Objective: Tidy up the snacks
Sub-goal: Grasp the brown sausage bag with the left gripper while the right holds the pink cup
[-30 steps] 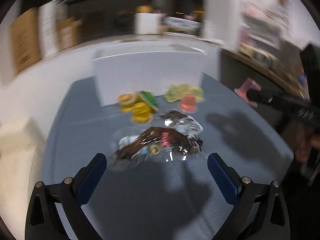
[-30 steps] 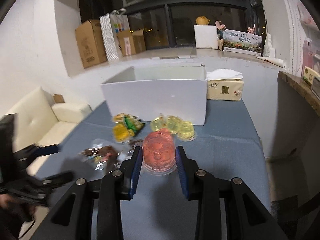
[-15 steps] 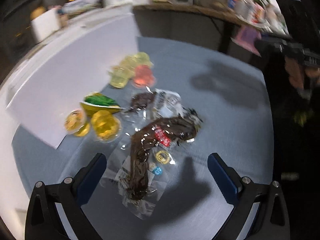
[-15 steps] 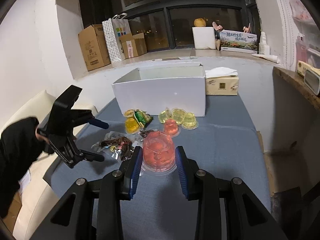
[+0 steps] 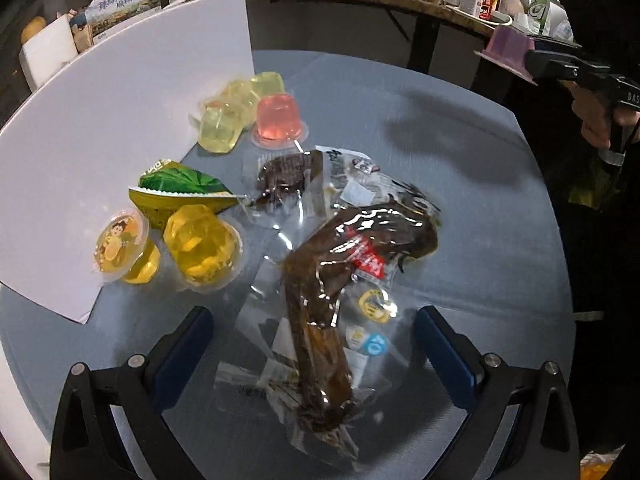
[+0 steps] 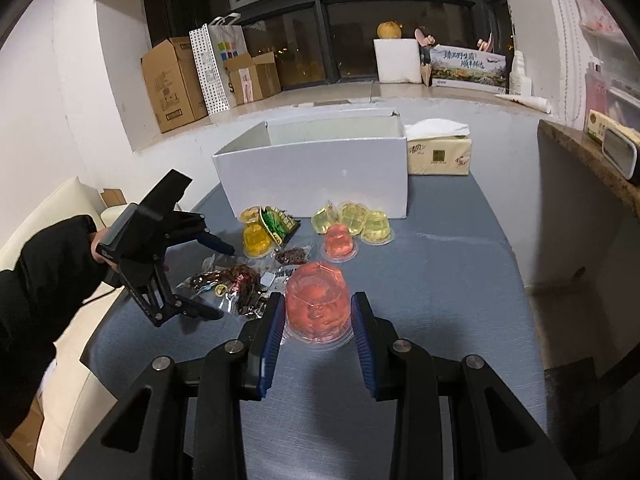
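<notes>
– What can't you make out from where you stand?

– My right gripper (image 6: 319,312) is clamped on a pink jelly cup (image 6: 318,302), and the cup blocks the worktop (image 6: 440,280) right behind it. The print on the clear meat packet (image 5: 340,272) is lost in glare. My left gripper (image 5: 312,344) hangs wide open over that packet, touching nothing that I can see; its lower end runs between the fingers.

– And the white box (image 6: 316,168)?

– Open-topped, at the far edge. I see only a strip of its inside. The yellow cups (image 5: 200,244), the green packet (image 5: 180,188), the pale cups (image 6: 356,220) and a second pink cup (image 5: 278,120) crowd its front wall.

– Room to move?

– Bare blue worktop on my right, up to the tissue pack (image 6: 438,156). On my left the edge falls to a cream sofa (image 6: 68,216).
</notes>
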The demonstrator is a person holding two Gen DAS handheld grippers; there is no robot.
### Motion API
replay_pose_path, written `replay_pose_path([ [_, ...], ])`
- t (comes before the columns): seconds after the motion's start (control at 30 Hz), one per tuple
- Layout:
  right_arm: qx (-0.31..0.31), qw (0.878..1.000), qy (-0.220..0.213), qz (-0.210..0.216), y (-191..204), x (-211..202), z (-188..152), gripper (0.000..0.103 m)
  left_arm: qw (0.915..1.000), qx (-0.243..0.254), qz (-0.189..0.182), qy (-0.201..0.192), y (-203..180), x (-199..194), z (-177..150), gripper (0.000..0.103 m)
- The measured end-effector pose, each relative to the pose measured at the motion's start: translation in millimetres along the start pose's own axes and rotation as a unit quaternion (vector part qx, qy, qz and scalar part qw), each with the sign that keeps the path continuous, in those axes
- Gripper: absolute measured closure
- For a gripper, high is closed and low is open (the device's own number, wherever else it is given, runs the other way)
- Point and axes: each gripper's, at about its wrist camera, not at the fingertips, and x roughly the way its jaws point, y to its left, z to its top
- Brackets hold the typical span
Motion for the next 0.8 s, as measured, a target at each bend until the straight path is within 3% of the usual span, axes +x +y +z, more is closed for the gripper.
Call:
replay_pose_path([
  [0.13, -0.001, 1.000, 0.007, -0.002, 5, 5, 0, 0.066, 0.9999, 0.005, -0.004, -0.010, 1, 0, 0, 0.006],
  [0.17, -0.002, 1.000, 0.007, -0.003, 7, 5, 0, 0.066, 0.9998, 0.007, -0.005, -0.016, 4, 1, 4, 0.020],
  [0.2, -0.003, 1.000, 0.007, -0.001, 9, 5, 0, 0.066, 0.9998, 0.007, -0.002, -0.020, 3, -1, 5, 0.025],
  [0.47, -0.002, 1.000, 0.004, 0.002, 11, 3, -1, 0.066, 0.9991, 0.007, 0.020, -0.036, -13, -16, 11, 0.033],
  [0.53, -0.002, 1.000, 0.001, 0.003, 11, 1, -2, 0.066, 0.9982, 0.002, 0.043, -0.042, -22, -20, 14, 0.033],
  [0.7, 0.009, 1.000, -0.009, 0.003, 2, -3, -3, 0.066, 0.9908, -0.074, 0.094, -0.063, -39, -37, 20, 0.033],
  [0.8, 0.016, 1.000, -0.013, 0.008, -4, -5, -3, 0.066, 0.9739, -0.152, 0.149, -0.080, -50, -52, 19, 0.033],
])
